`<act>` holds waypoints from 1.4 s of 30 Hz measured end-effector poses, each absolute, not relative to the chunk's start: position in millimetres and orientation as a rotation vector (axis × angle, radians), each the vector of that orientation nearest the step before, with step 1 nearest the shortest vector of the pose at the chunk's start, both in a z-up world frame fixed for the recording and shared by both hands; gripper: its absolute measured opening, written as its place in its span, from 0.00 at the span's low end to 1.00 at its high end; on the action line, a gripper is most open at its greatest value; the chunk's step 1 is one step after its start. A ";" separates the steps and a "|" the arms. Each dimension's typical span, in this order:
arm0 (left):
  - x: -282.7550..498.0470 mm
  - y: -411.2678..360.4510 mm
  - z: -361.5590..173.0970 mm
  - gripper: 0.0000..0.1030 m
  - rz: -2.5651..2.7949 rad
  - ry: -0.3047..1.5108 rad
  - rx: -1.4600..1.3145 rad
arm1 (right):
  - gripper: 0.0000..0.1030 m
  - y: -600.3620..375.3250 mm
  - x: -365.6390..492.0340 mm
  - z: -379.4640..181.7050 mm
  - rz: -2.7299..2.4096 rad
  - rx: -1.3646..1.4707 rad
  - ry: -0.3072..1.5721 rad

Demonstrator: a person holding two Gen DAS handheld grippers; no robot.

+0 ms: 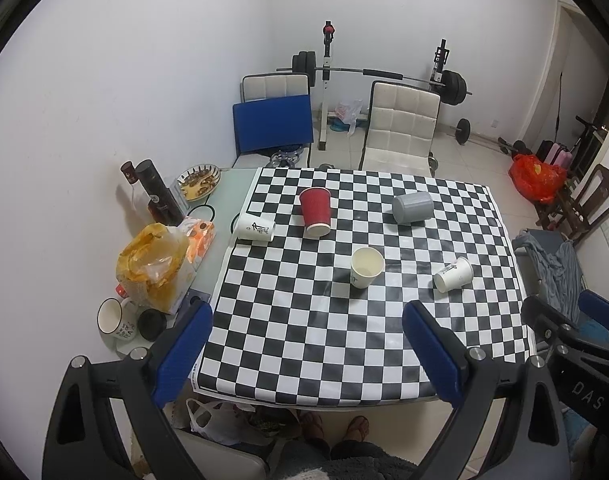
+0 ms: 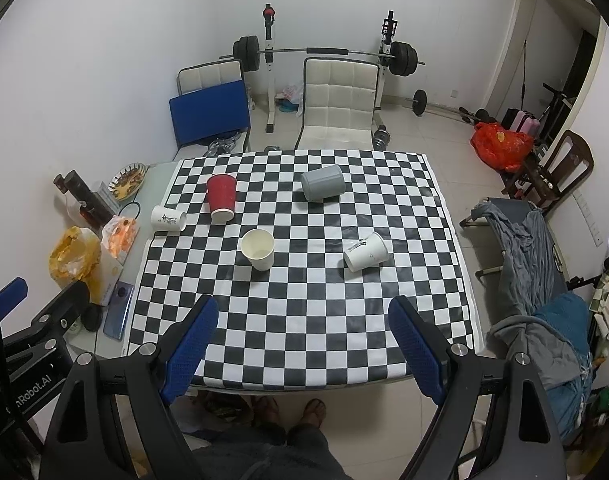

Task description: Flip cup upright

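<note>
Several cups sit on the black-and-white checkered cloth. One white paper cup stands upright mid-table. A red cup, a grey cup, a white cup at the left and a white cup at the right lie on their sides. My left gripper and right gripper are both open and empty, held above the table's near edge.
Left of the cloth are a yellow bag, a mug, dark bottles, a snack plate and a phone. Chairs and a barbell rack stand behind. A cot with clothes is at the right.
</note>
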State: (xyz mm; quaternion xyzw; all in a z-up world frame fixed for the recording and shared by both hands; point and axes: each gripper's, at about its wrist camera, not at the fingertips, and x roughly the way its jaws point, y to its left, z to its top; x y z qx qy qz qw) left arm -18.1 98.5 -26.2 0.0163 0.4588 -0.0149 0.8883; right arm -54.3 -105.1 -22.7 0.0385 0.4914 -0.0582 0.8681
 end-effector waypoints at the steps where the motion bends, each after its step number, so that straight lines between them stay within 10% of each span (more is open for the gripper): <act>1: -18.5 98.4 -25.3 0.94 -0.031 0.952 0.033 | 0.86 -105.4 -52.8 -23.2 -0.122 0.081 1.029; 42: -20.1 100.1 -27.6 0.94 -0.028 0.948 0.033 | 0.86 -106.9 -49.8 -21.0 -0.124 0.083 1.027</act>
